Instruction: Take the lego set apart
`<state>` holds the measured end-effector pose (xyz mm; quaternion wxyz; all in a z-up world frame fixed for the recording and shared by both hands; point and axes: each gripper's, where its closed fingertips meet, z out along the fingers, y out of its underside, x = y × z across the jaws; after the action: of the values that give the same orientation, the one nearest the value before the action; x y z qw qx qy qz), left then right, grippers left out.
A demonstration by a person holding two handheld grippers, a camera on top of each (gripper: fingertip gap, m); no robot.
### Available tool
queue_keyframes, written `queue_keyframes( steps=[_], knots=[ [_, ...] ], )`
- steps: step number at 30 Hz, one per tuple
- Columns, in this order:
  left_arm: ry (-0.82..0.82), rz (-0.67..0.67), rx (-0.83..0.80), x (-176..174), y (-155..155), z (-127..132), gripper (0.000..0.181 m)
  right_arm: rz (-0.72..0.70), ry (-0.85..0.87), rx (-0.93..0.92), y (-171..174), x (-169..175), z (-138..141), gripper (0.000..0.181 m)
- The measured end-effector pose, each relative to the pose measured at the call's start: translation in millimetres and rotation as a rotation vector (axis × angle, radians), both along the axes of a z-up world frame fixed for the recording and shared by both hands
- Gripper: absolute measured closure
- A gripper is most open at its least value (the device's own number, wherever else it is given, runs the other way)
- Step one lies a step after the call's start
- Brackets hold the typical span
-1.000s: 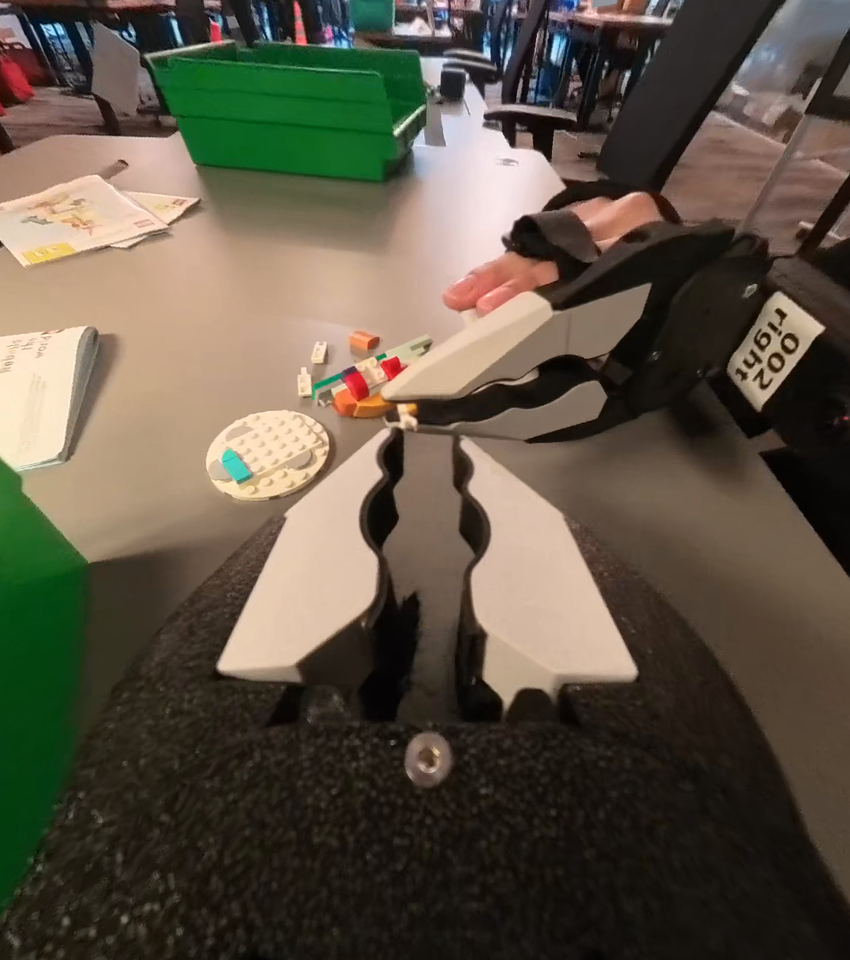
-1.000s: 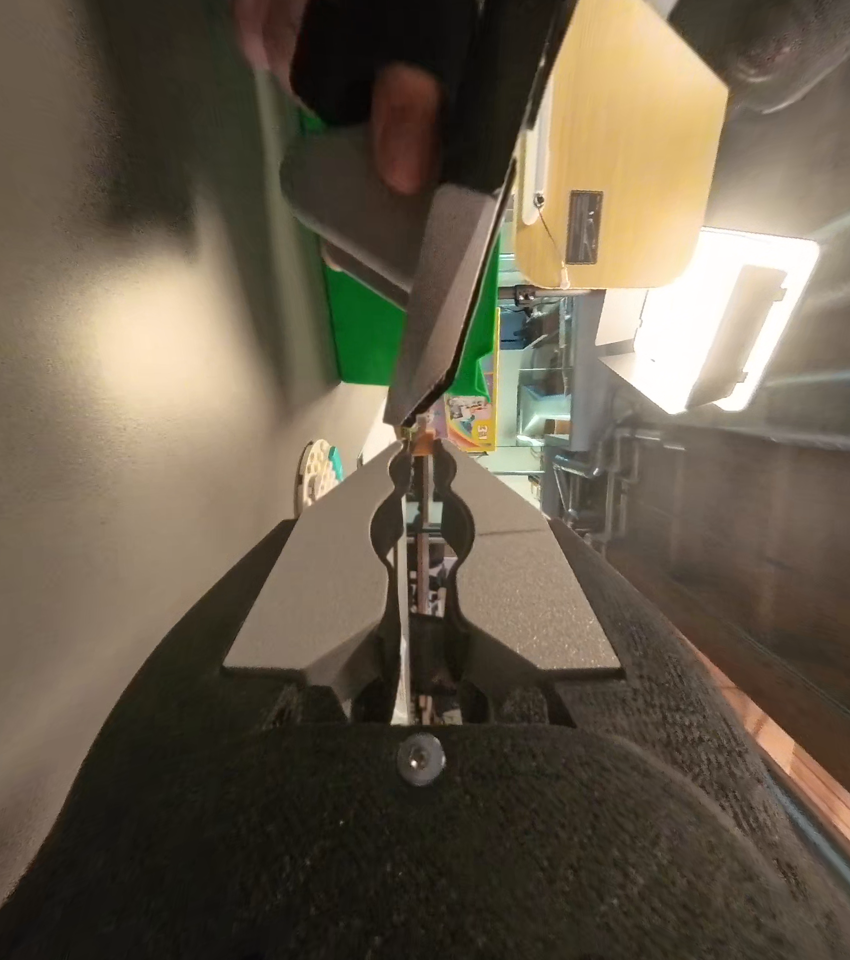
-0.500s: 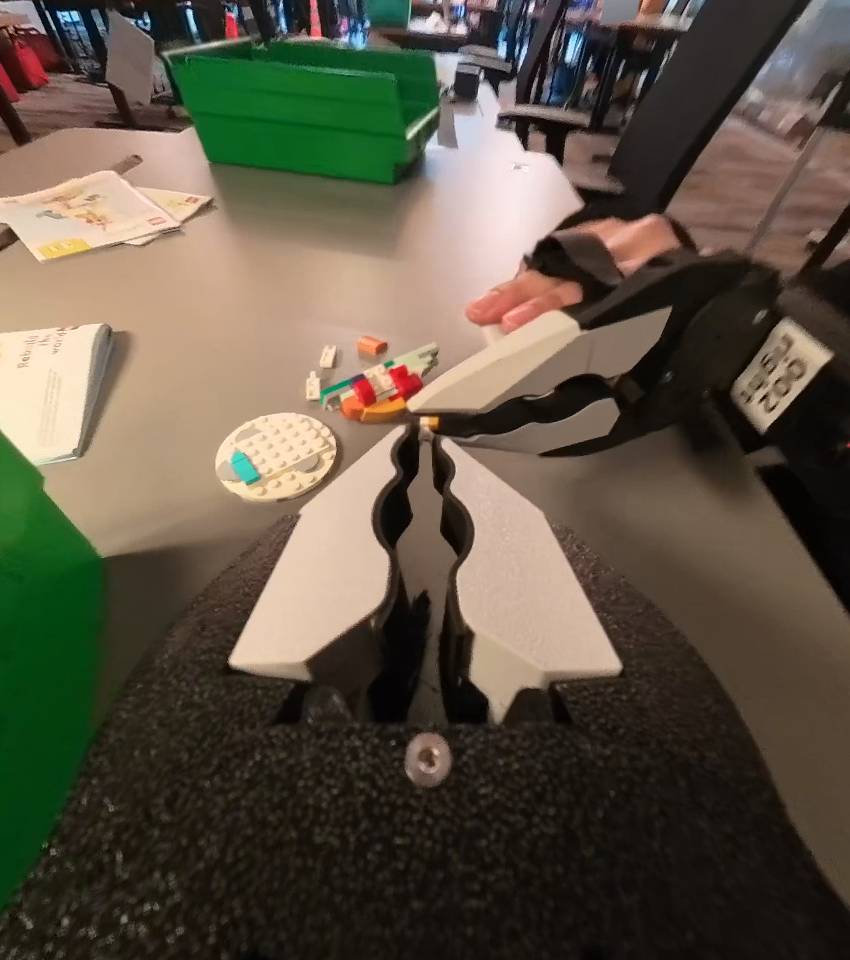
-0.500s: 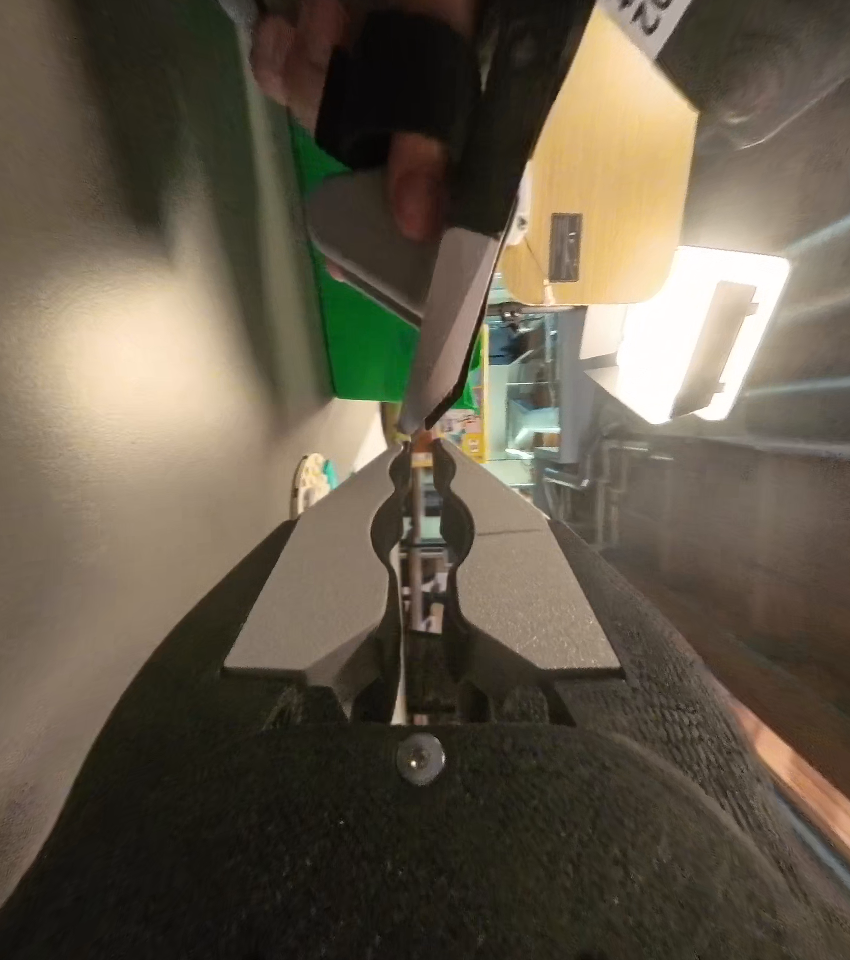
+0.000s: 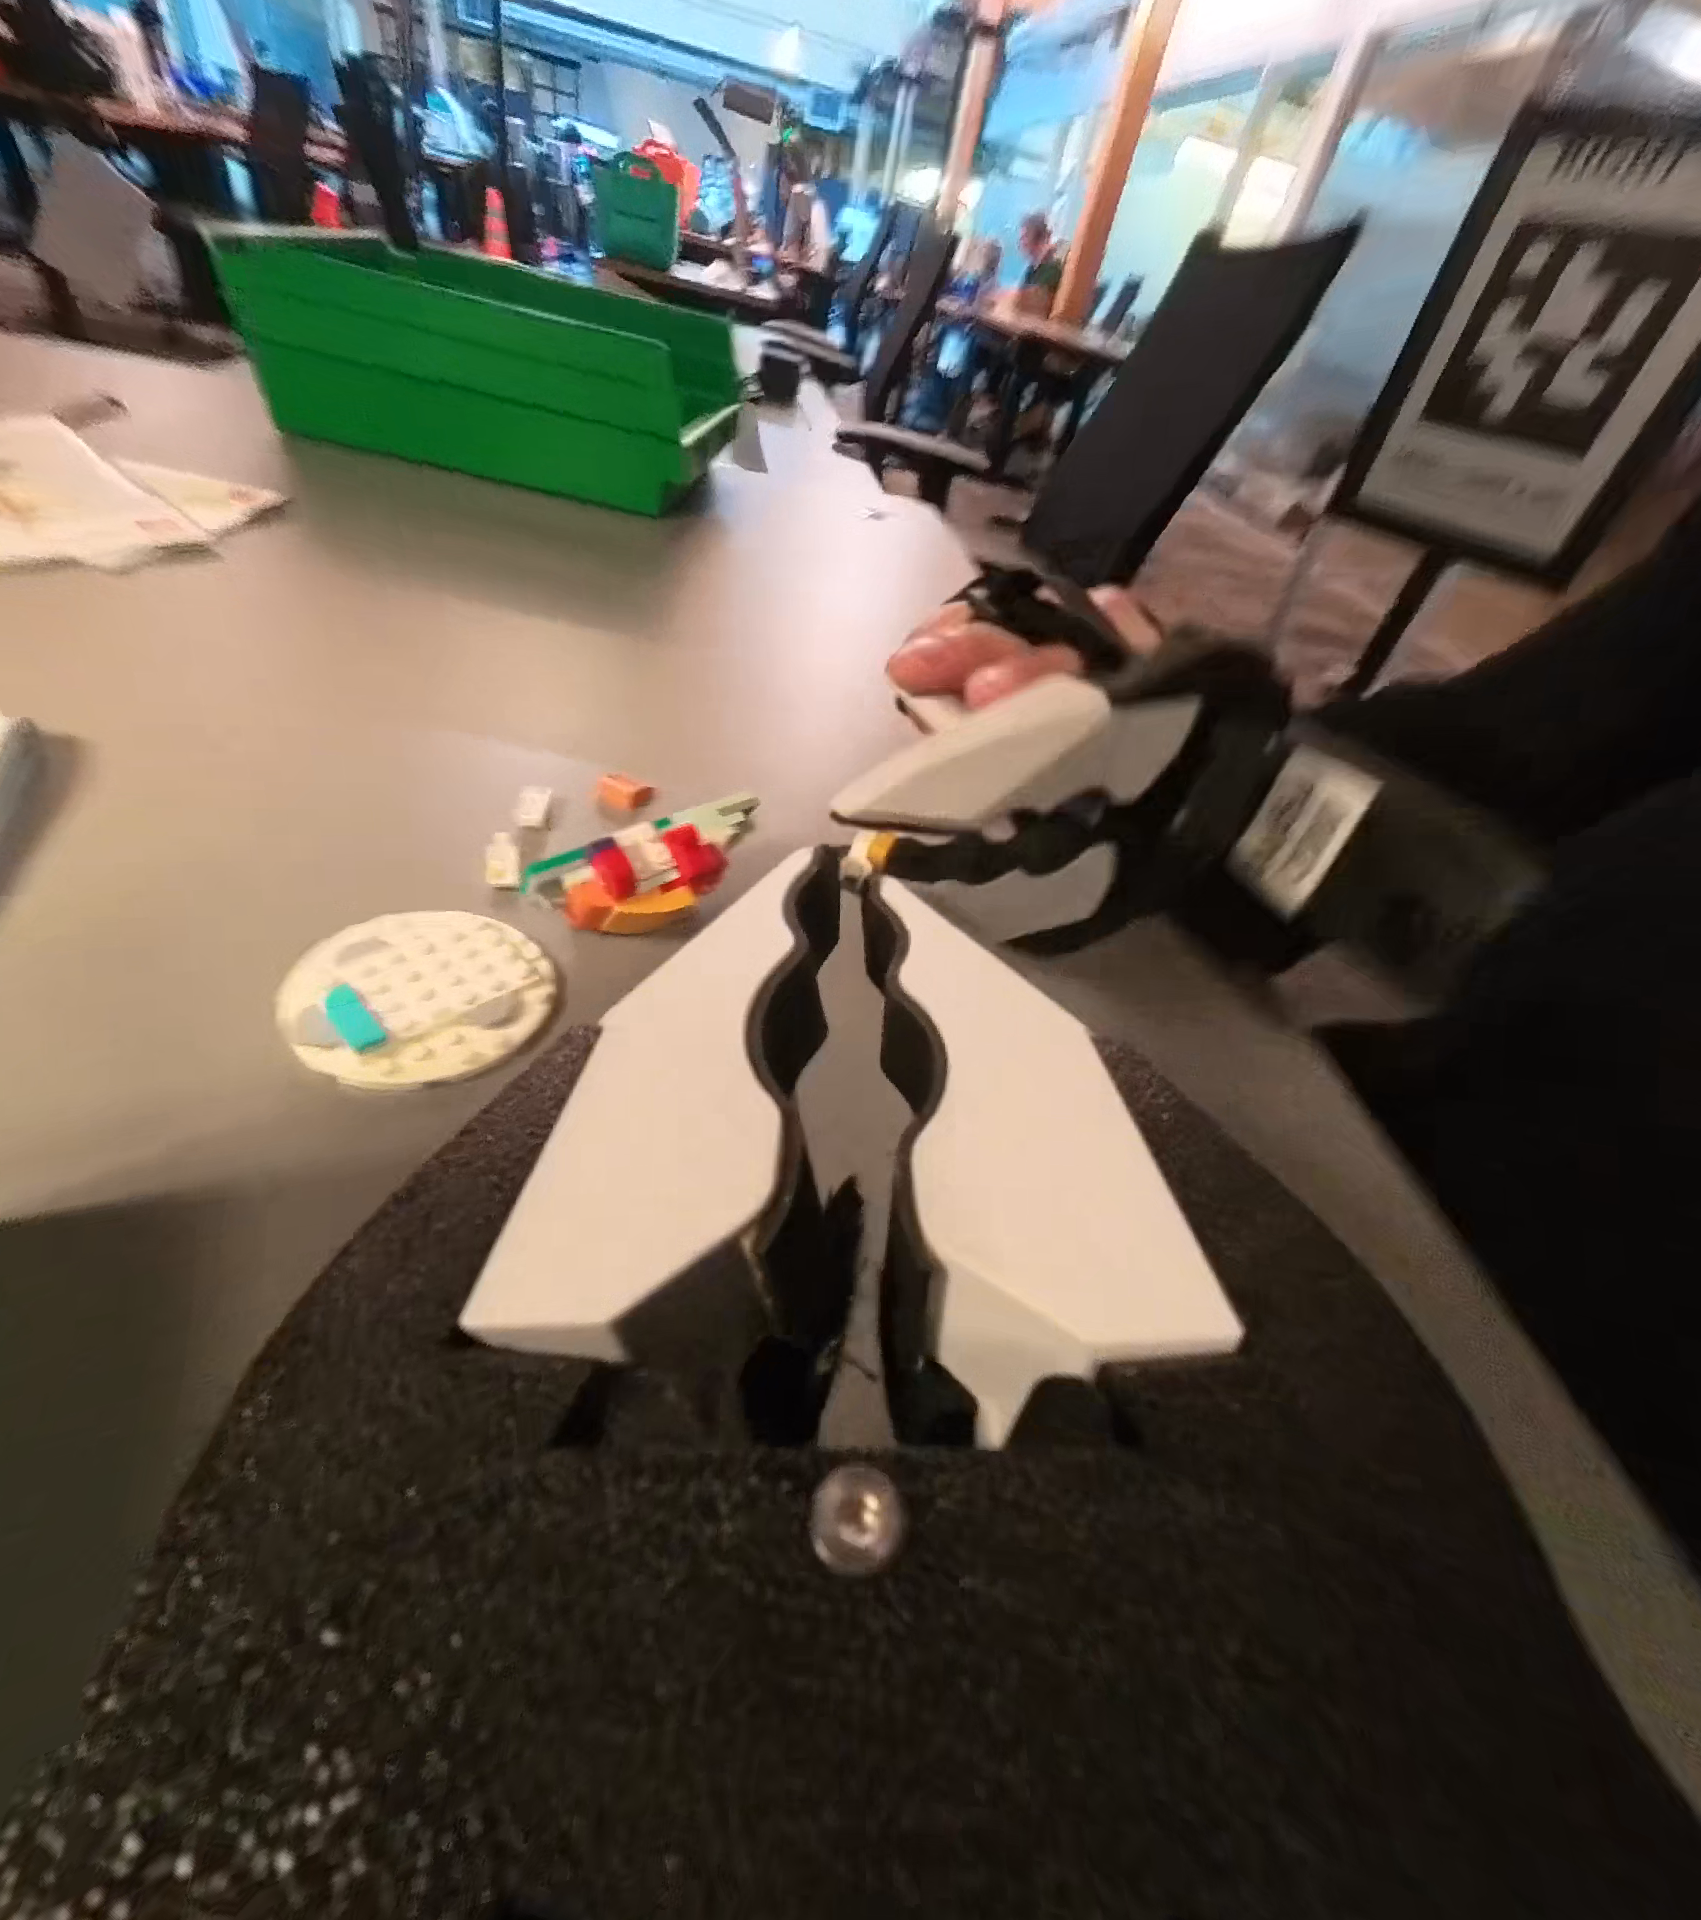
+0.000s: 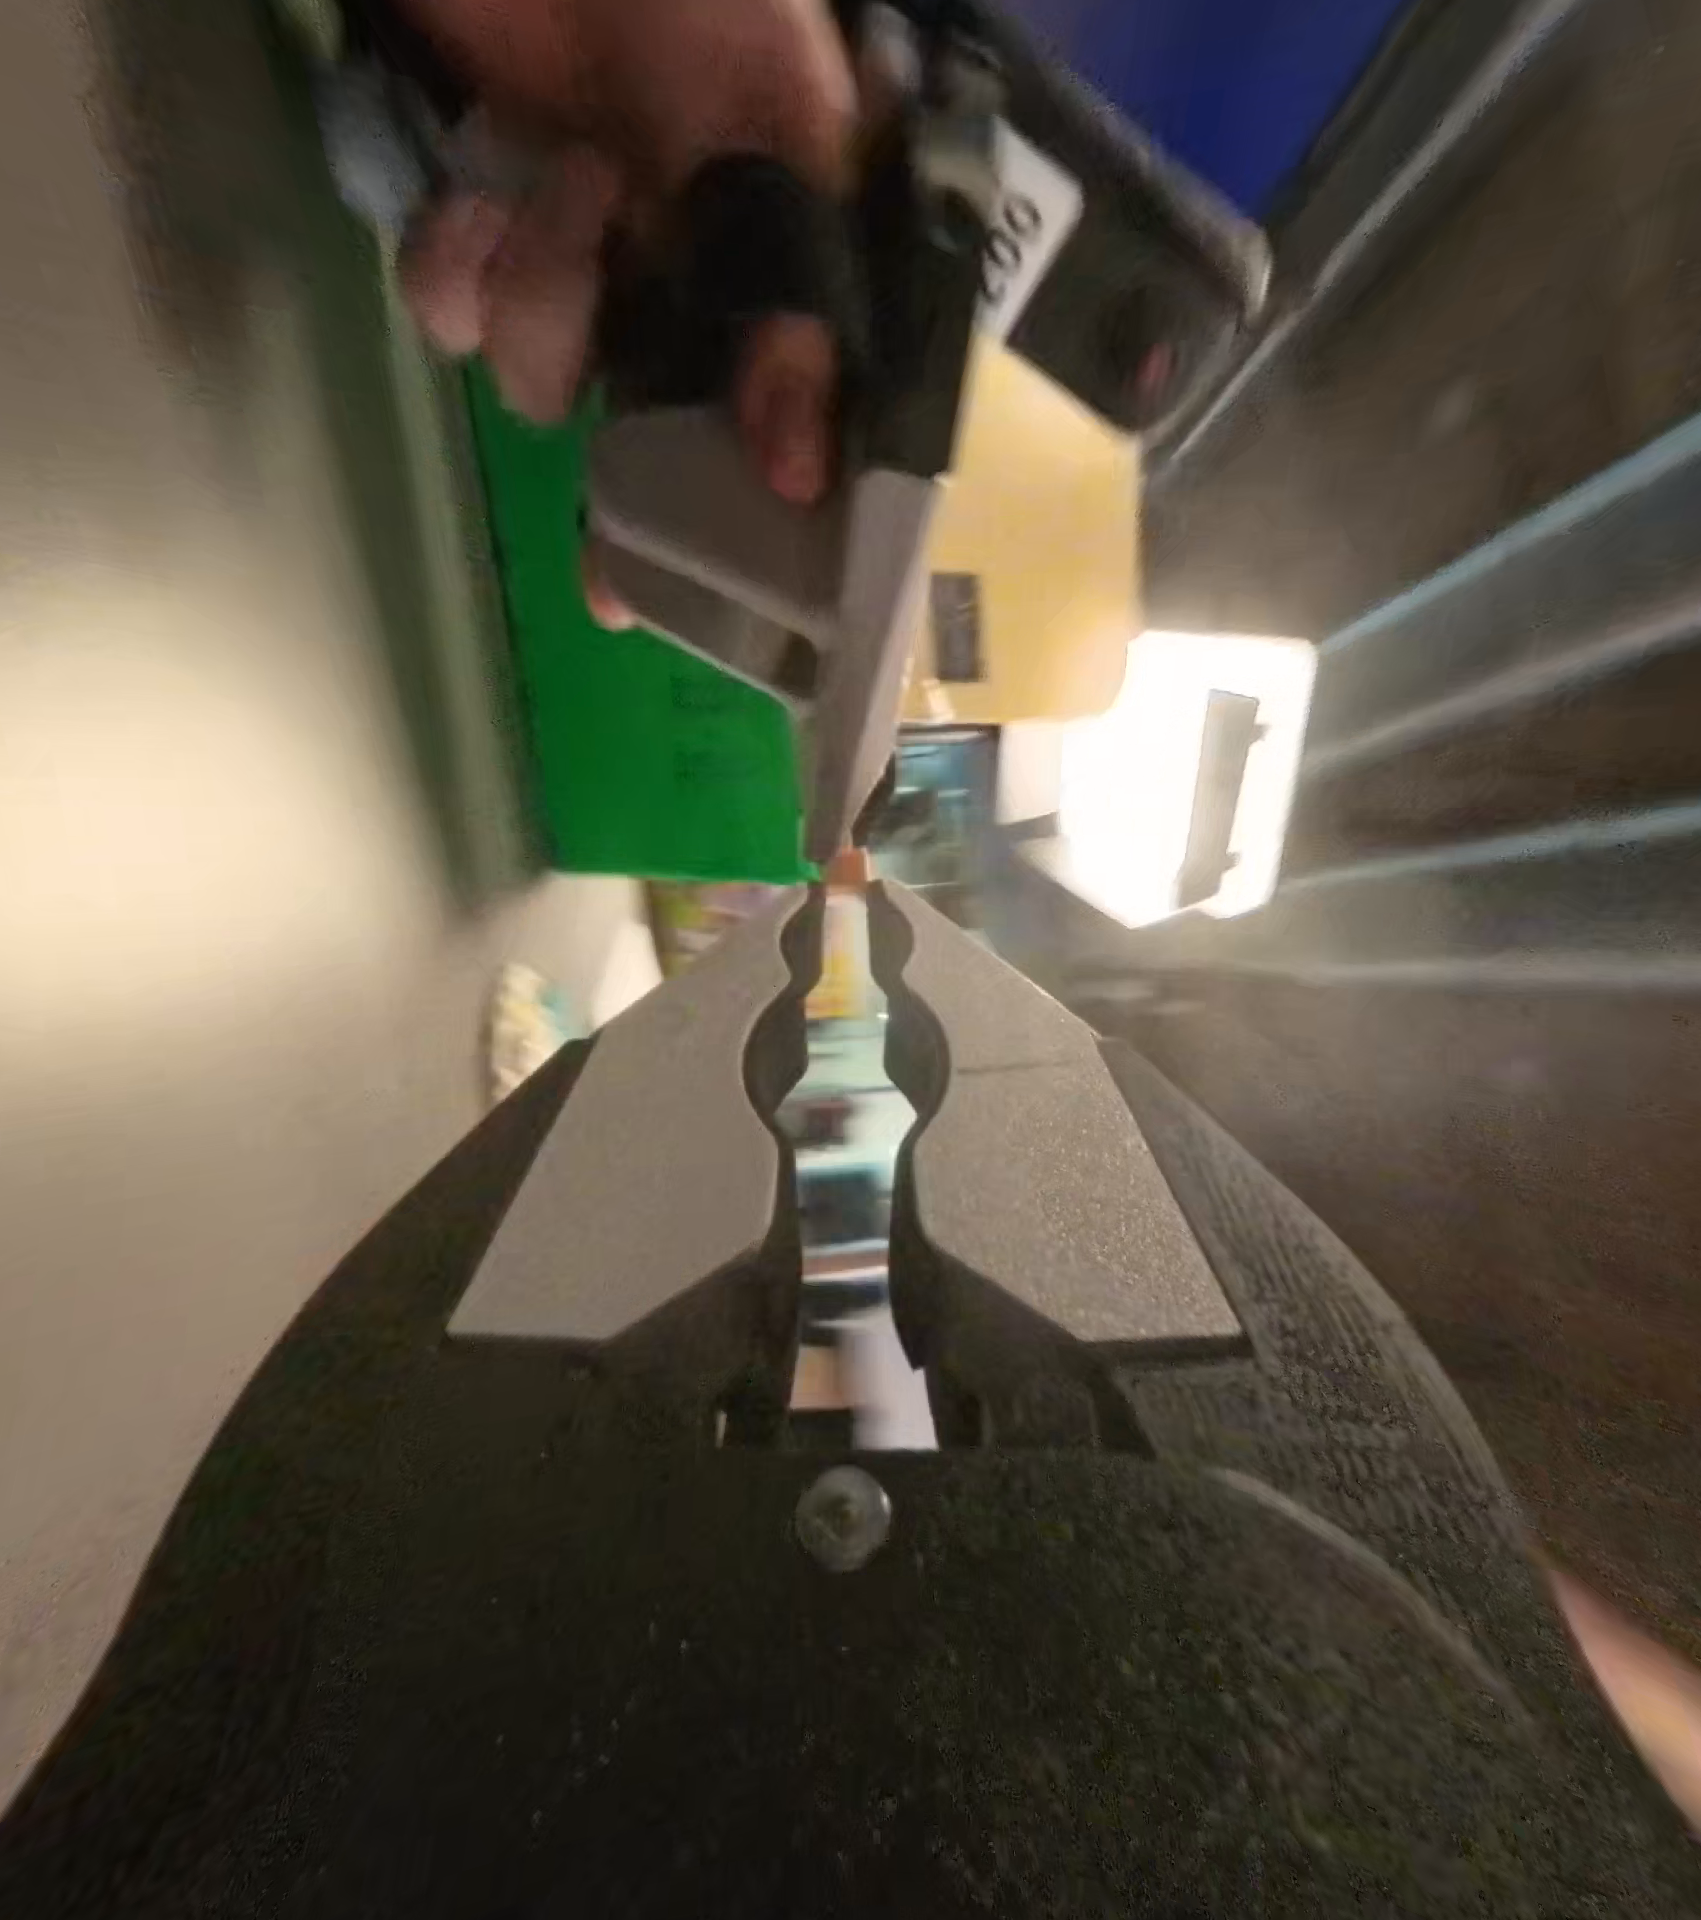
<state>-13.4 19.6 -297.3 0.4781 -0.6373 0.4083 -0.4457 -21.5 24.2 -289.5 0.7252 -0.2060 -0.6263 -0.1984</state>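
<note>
I am holding my left gripper [image 5: 851,868] low over the grey table [image 5: 389,644], pointing forward with its two pale fingers drawn in until only a narrow slot separates the tips. Between those tips I am pinching a small white-and-orange lego piece [image 5: 867,854]. My right gripper [image 5: 861,821] is coming in from the right, rolled onto its side so its fingers stack one above the other, and its tips are meeting mine on that same small piece. In the right wrist view the piece [image 6: 846,883] is sitting right at the fingertips, nipped there too, with the left gripper [image 6: 841,831] reaching down to it from above. My right hand [image 5: 991,655], in a black fingerless glove, is wrapping the handle, fingers lying along the top.

The rest of the lego set [image 5: 643,868], a red, white, green and orange cluster, is lying on the table just left of the tips, with three loose bits near it. A round white studded plate [image 5: 420,997] carrying a teal tile is resting nearer me. A green bin [image 5: 482,364] is standing farther back.
</note>
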Motion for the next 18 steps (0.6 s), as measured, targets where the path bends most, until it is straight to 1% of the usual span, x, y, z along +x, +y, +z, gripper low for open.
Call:
queue_keyframes(
  steps=[2, 3, 5, 7, 9, 11, 13, 18],
  knots=[
    [0.076, 0.100, 0.180, -6.1, 10.5, 1.3, 0.178, 0.083, 0.116, -0.411, 3.2, -0.3, -3.6, 0.170],
    [0.088, 0.131, 0.254, -8.6, 12.6, 4.5, 0.179, 0.119, 0.189, -0.623, 5.5, 0.2, -2.4, 0.168],
    [0.100, 0.188, 0.364, -12.3, 15.9, 10.7, 0.178, 0.215, 0.361, -1.031, 9.1, 0.0, 6.0, 0.152],
    [0.116, 0.210, 0.465, -13.4, 15.3, 14.6, 0.179, 0.374, 0.499, -1.419, 5.7, -1.3, 17.5, 0.155],
    [0.144, 0.226, 0.554, -14.2, 14.3, 16.7, 0.179, 0.473, 0.568, -1.721, 7.0, -1.9, 18.7, 0.165],
    [0.179, 0.233, 0.625, -14.6, 13.3, 16.3, 0.179, 0.524, 0.571, -1.954, 5.2, -3.4, 13.9, 0.167],
    [0.193, 0.231, 0.661, -13.5, 11.7, 16.2, 0.179, 0.574, 0.574, -2.108, 2.2, -4.1, 12.1, 0.168],
    [0.218, 0.226, 0.698, -10.8, 10.5, 14.1, 0.179, 0.638, 0.560, -2.280, -4.9, -7.1, 8.6, 0.171]
  ],
)
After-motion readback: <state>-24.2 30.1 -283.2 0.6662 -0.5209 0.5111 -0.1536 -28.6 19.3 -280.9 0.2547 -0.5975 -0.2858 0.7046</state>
